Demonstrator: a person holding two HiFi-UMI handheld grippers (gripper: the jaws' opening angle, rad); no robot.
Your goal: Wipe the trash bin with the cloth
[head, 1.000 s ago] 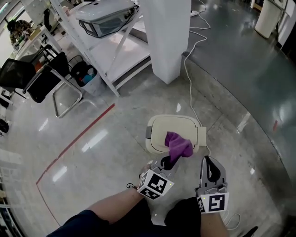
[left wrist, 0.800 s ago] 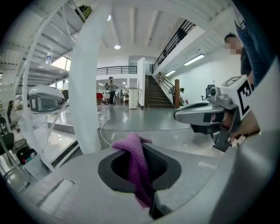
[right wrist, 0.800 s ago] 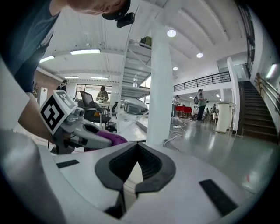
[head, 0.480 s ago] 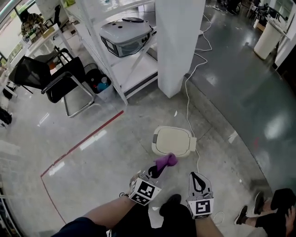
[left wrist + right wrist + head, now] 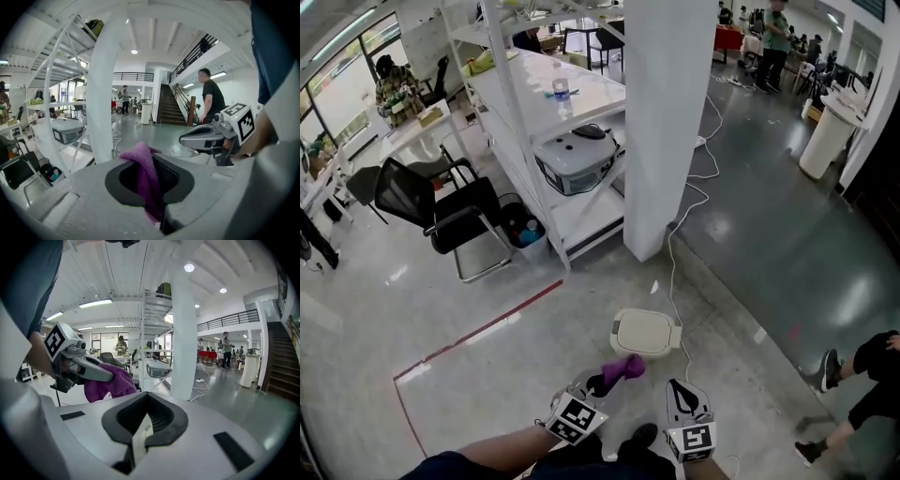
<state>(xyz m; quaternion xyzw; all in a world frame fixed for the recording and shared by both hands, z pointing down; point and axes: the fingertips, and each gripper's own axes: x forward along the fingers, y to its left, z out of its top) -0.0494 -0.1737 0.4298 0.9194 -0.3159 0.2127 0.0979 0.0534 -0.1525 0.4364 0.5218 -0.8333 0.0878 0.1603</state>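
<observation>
My left gripper is clamped on the purple cloth, whose long axis runs along the jaws, free end toward the floor-standing trash bin. My right gripper is closed and empty.

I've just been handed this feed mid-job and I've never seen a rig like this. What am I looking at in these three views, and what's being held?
There is no robot here: a person holds a two-jaw gripper in each hand. The wide picture comes from a camera on the person's head, looking down at the concrete floor. The other two pictures come from cameras riding on the grippers, each looking along its own jaws. The left gripper is clamped on a purple cloth, which hangs between the jaws in that gripper's view. The right gripper has its jaws together with nothing between them. The cream trash bin, lid closed, stands on the floor just ahead of both grippers. The cloth seems to be held clear of it.
</observation>
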